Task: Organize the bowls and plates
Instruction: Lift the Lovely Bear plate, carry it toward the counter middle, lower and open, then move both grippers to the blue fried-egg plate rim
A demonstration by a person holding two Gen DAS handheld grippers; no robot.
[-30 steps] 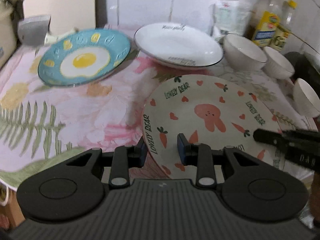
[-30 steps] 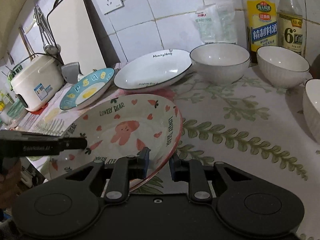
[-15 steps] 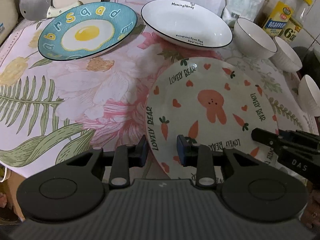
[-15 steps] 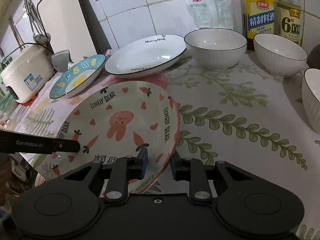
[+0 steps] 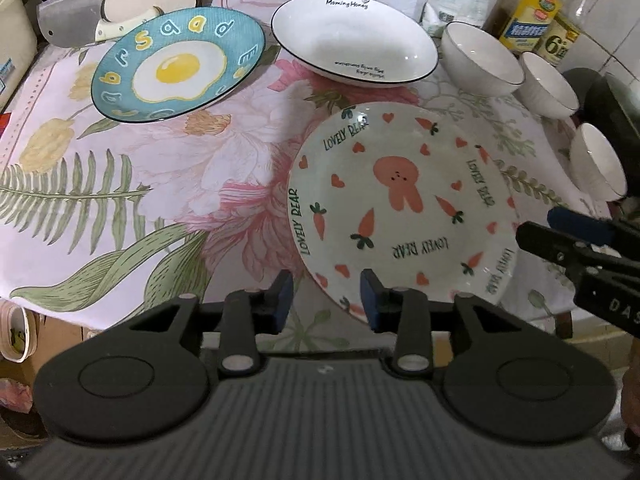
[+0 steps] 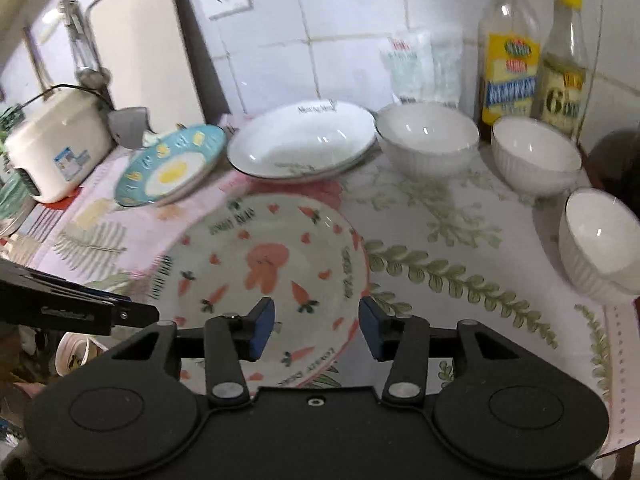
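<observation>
Your left tongs (image 5: 326, 296) and right tongs (image 6: 316, 328) have both just been opening, gripping nothing. The carrot plate (image 5: 404, 204) lies on the tabletop (image 5: 160, 184), lower centre of both frames, rim between the loose pads.

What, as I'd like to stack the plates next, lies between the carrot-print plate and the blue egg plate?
Nothing visible does. Only bare flowered cloth separates the carrot-print plate from the blue egg plate. The white plate sits off to the side at the back, clear of that path.
</observation>
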